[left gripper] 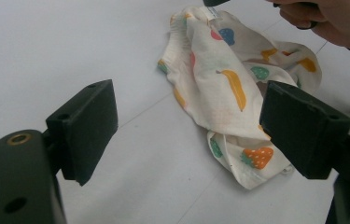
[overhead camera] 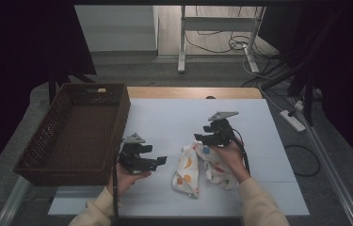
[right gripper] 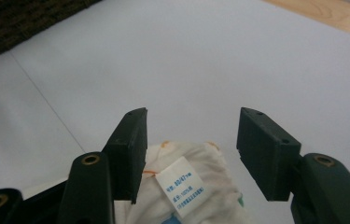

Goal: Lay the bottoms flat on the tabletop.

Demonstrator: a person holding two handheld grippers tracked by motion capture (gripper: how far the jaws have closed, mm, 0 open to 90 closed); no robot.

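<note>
A small white garment (overhead camera: 197,167) printed with coloured fruit lies crumpled on the white mat (overhead camera: 174,117). My right gripper (overhead camera: 198,138) hovers at its upper edge, pointing left. In the right gripper view that gripper (right gripper: 192,122) is open, with the garment's top (right gripper: 210,186) and its white label (right gripper: 182,185) below and between the jaws, the pads clear of the fabric. My left gripper (overhead camera: 161,161) is held just left of the garment, pointing at it. In the left gripper view it (left gripper: 186,121) stands open and empty, the garment (left gripper: 219,79) a short way ahead.
A dark brown wicker basket (overhead camera: 77,136) stands at the mat's left edge, nothing visible inside it. The wooden table edge (overhead camera: 193,92) runs along the back. Beyond it are a desk frame (overhead camera: 219,28) and cables on the floor.
</note>
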